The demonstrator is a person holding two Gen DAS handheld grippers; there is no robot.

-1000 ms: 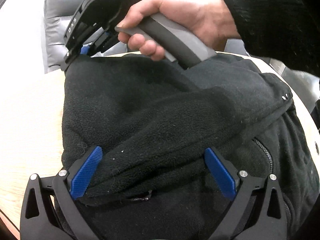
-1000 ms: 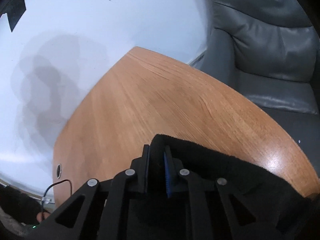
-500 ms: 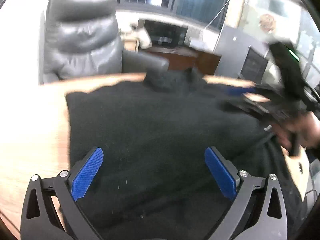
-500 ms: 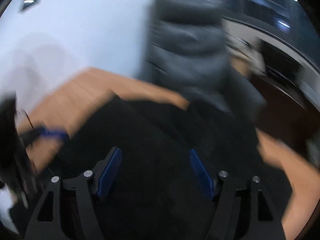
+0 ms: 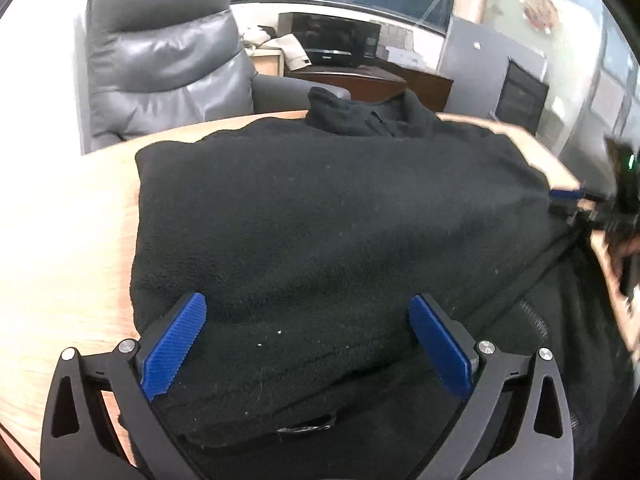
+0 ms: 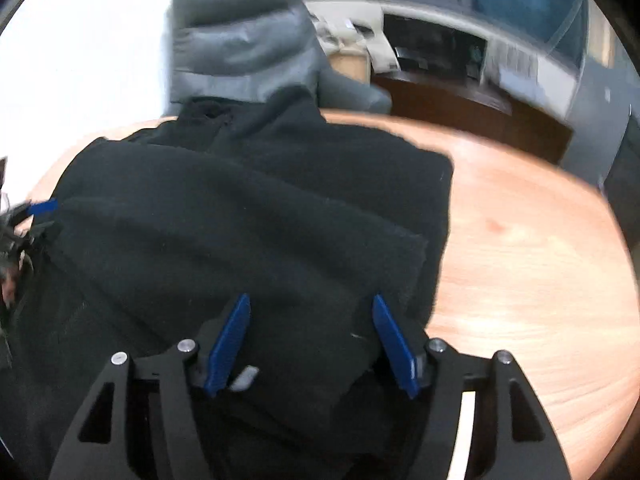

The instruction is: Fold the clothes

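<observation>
A black fleece jacket [image 5: 340, 220] lies on the round wooden table [image 5: 68, 240], with both sleeves folded across its body and its collar at the far edge. My left gripper [image 5: 308, 344] is open over the jacket's near left part, its blue pads wide apart. My right gripper [image 6: 312, 340] is open over the near right part of the jacket [image 6: 240, 220], straddling a fold of fleece. The right gripper also shows blurred at the right edge of the left wrist view [image 5: 592, 204].
A grey leather armchair [image 5: 160, 68] stands behind the table. Dark cabinets with a monitor [image 5: 340, 46] line the back of the room. Bare table top [image 6: 540, 260] lies to the right of the jacket.
My right gripper let go of the jacket corner it held at the far left, opened, and swung over to the jacket's near right side. The sleeve now lies folded across.
</observation>
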